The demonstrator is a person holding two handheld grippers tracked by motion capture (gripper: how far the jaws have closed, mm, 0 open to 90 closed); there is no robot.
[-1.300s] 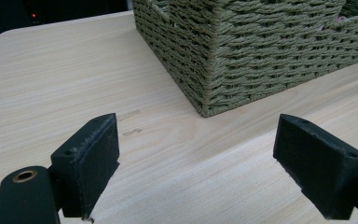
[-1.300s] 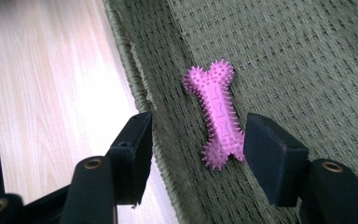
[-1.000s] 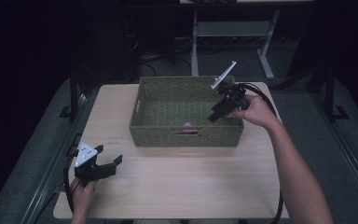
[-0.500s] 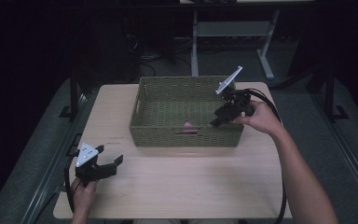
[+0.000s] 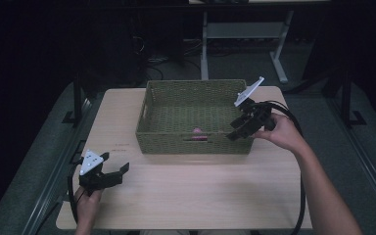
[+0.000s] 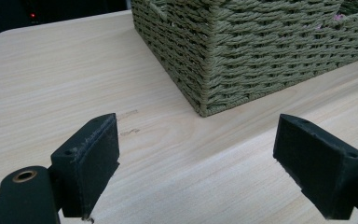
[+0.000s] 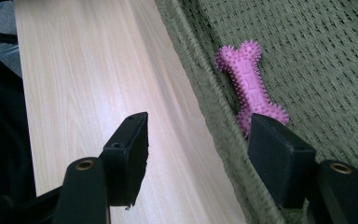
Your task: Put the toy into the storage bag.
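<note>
Presently, a green woven basket (image 5: 196, 98) is seen standing on the far half of a pale wooden table (image 5: 196, 191), its long front wall facing the person's side. A pink spiked bone-shaped toy (image 5: 197, 130) is observed lying on the basket floor, close against the inside of the front wall, roughly at mid-length. In the right gripper view the same toy (image 7: 251, 91) is shown flat on the weave, just beside the wall, with one knobbed end partly hidden behind a jaw.

The right gripper (image 5: 235, 132) is held by the right hand (image 5: 281, 133) at the basket's near right corner, tilted downward and toward the toy. Its jaws are recorded as spread apart, with nothing between them but the basket's rim; in its own view (image 7: 198, 158) one jaw is seen over the bare table outside the wall and the other over the basket interior, so that the front wall is straddled. Whether either jaw touches the weave cannot be determined. A black cable (image 5: 301, 171) is noted trailing from this gripper in a loop past the forearm.

The left gripper (image 5: 113, 170) is held low by the left hand (image 5: 87, 203) near the front left corner of the table, well apart from the basket. Its jaws are likewise recorded as spread wide and empty; in its own view (image 6: 196, 163) bare tabletop is seen between them, with the basket's corner (image 6: 205, 100) farther ahead.
</note>
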